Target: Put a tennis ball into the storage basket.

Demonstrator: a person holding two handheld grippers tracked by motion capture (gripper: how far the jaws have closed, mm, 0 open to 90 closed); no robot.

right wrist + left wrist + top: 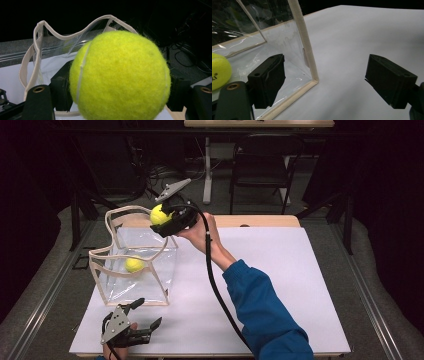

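Note:
My right gripper (161, 221) is shut on a yellow tennis ball (158, 214) and holds it in the air over the back right rim of a clear plastic bag with cream trim (112, 255). In the right gripper view the ball (120, 75) sits between the two jaws, with the bag's wavy rim (37, 37) behind it. A second tennis ball (133, 264) lies inside the bag. My left gripper (149, 311) stands open near the table's front edge, just in front of the bag's front corner (305, 42), nothing between its jaws (324, 77). That second ball (219, 71) shows through the plastic.
A white mat (280, 270) covers the table, with bare room to the right of the bag. A strip of wooden tabletop (260, 221) shows at the back. Beyond the table stand a black folding chair (262, 160) and a desk leg (207, 170).

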